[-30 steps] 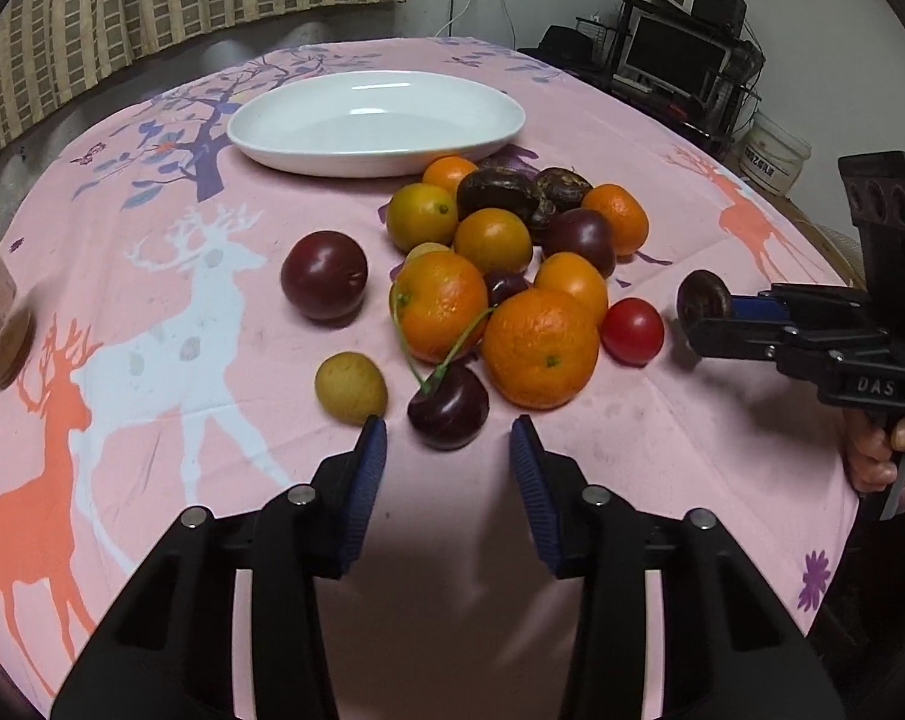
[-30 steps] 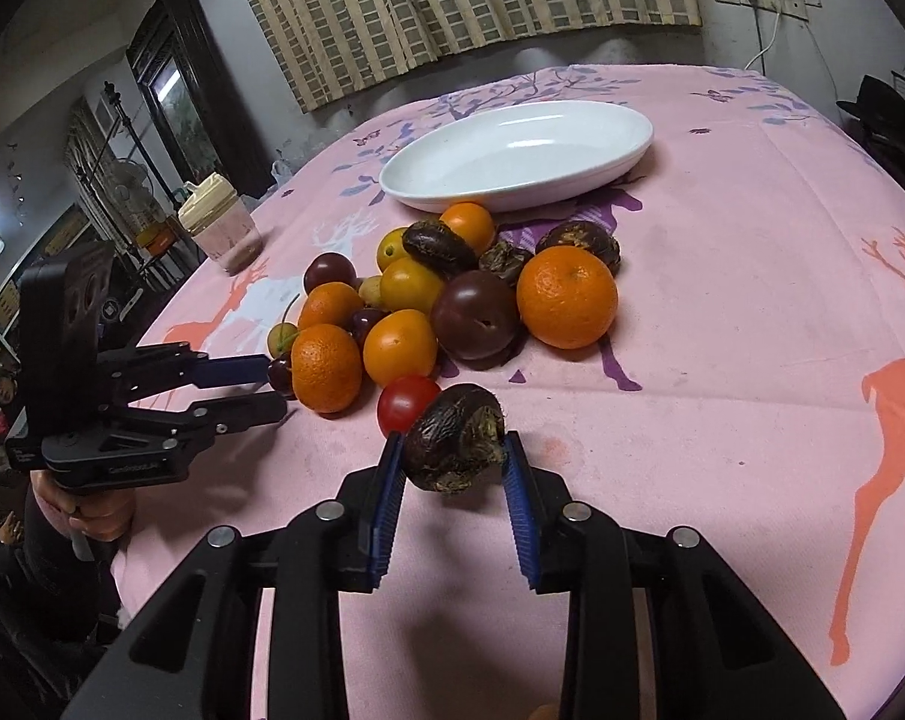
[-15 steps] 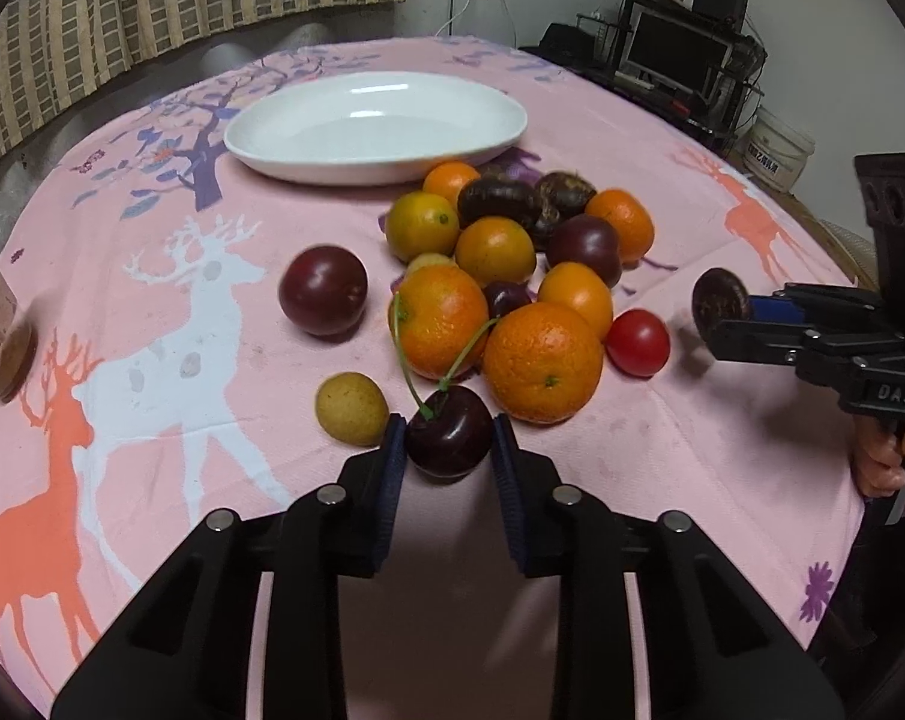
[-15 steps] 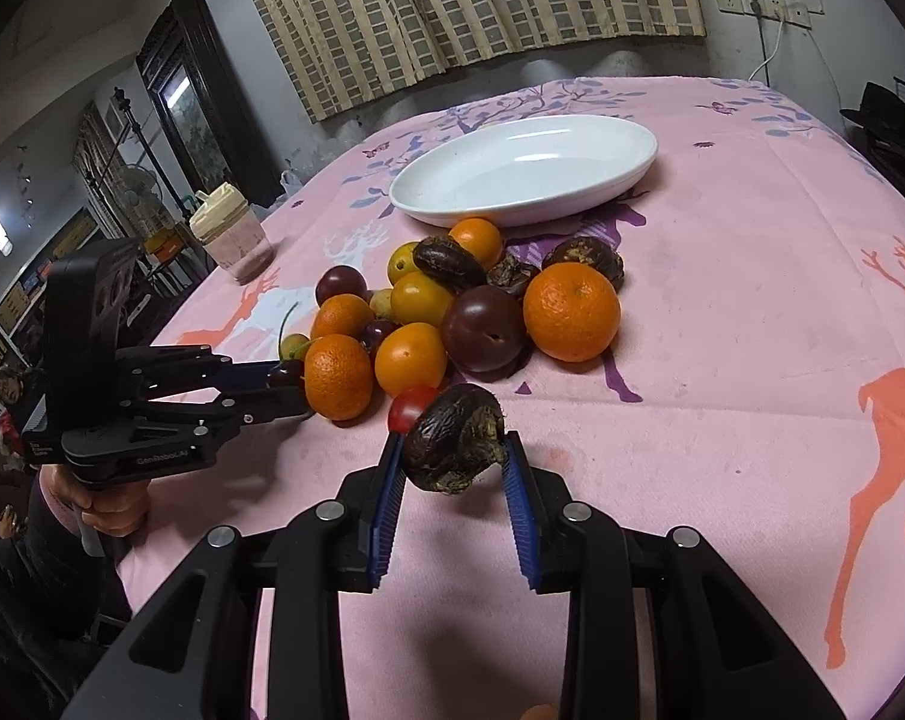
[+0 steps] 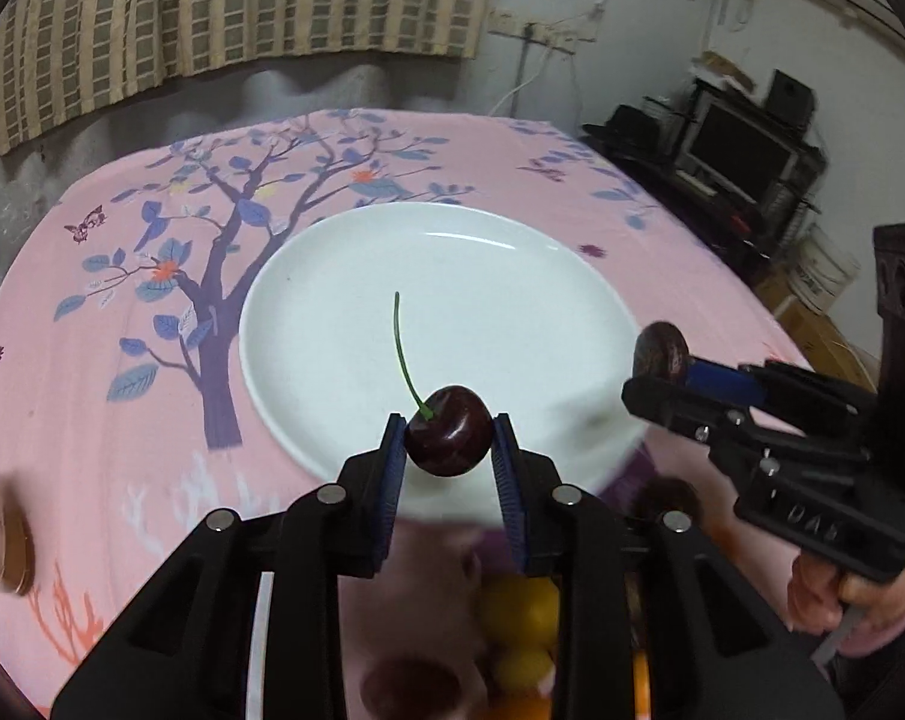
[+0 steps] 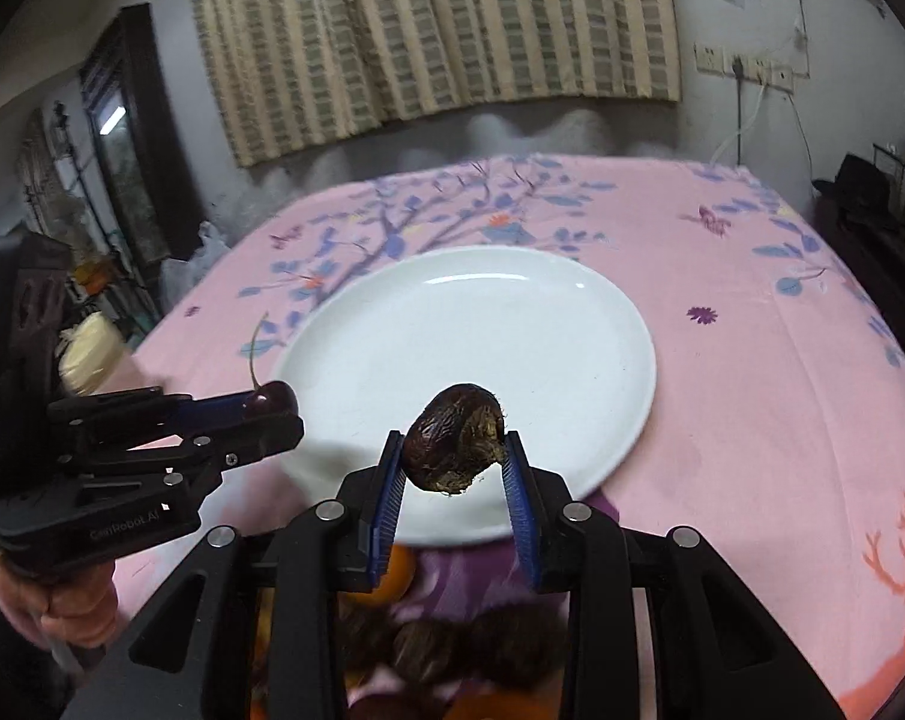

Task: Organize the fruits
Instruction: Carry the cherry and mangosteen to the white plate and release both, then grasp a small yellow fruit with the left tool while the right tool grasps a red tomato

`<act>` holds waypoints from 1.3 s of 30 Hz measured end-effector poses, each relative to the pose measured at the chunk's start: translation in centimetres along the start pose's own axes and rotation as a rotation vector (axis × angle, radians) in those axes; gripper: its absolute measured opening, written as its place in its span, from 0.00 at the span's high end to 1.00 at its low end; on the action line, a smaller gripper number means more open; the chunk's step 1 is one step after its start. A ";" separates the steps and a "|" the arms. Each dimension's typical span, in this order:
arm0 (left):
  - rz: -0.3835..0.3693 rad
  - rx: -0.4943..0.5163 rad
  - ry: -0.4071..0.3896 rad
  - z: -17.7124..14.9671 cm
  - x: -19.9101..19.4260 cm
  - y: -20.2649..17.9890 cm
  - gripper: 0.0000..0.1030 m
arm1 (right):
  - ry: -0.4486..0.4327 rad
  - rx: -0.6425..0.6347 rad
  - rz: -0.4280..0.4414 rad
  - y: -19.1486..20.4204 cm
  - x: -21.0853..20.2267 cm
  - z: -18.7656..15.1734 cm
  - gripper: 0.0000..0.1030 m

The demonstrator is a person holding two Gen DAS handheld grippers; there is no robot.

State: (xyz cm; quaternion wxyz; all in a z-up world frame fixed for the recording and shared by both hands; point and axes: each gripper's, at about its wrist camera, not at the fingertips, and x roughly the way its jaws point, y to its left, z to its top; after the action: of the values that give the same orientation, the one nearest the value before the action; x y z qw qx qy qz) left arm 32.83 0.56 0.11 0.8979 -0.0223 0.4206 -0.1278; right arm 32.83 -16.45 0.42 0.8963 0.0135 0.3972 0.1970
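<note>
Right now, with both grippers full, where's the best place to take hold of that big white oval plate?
Grip the white oval plate by its thin raised rim, coming in low from the near edge, one finger over the lip and one beneath. Its broad shallow middle offers nothing to pinch, and that edge lies closest to the right gripper.

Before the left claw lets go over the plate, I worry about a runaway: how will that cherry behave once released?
The cherry looks round and glossy, so it will probably roll on the smooth white plate. The raised rim should likely stop it. Its thin stem looks bendy, offering little braking.
</note>
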 end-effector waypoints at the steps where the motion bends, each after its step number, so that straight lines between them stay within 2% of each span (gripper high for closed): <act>1: 0.000 -0.016 0.013 0.4 0.8 0.3 0.72 | 0.022 0.014 -0.014 -0.3 1.2 0.2 0.68; 6: 0.019 -0.043 0.063 1.2 3.6 1.3 0.72 | 0.096 0.026 -0.015 -1.0 3.9 0.3 0.67; 7: 0.027 -0.048 0.064 1.3 3.8 1.4 0.67 | 0.091 0.024 -0.018 -0.9 3.7 0.1 0.67; 8: 0.036 -0.052 0.065 1.3 3.7 1.4 0.45 | 0.081 0.023 -0.021 -0.7 3.2 0.0 0.58; 9: 0.046 -0.059 0.060 1.3 3.4 1.5 0.33 | 0.064 0.023 -0.031 -0.7 2.4 0.0 0.42; 10: 0.078 -0.078 0.031 1.1 2.5 1.6 0.24 | 0.049 0.024 -0.033 -0.6 1.7 0.0 0.36; 11: 0.086 -0.084 0.006 1.0 1.6 1.7 0.18 | 0.033 0.022 -0.026 -0.6 0.8 -0.1 0.32; 15: 0.076 -0.081 -0.057 -0.4 -3.0 1.9 0.06 | -0.015 0.019 0.033 0.2 -2.7 -1.5 0.30; 20: 0.082 -0.044 -0.088 -5.0 -7.1 2.8 0.05 | -0.060 0.020 0.045 1.2 -5.8 -5.1 0.29; 24: 0.076 -0.044 -0.043 -8.6 -8.2 3.9 0.05 | -0.082 -0.008 0.013 2.4 -8.5 -9.4 0.29; 28: 0.050 -0.062 -0.005 -11.7 -9.2 5.4 0.05 | -0.013 0.006 0.116 3.7 -10.0 -12.9 0.30; 33: 0.073 -0.100 0.021 -14.4 -9.7 7.0 0.05 | 0.039 -0.075 0.007 5.6 -10.4 -16.3 0.30; 39: 0.063 -0.096 0.024 -14.6 -9.6 6.8 0.05 | 0.056 -0.178 -0.069 7.4 -10.1 -17.0 0.30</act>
State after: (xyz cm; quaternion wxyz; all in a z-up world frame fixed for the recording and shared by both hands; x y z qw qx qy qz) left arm 17.22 10.53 -3.09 0.8942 -0.0507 0.4375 -0.0795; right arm 12.01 -15.55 -2.72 0.8888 -0.0851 0.4031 0.2008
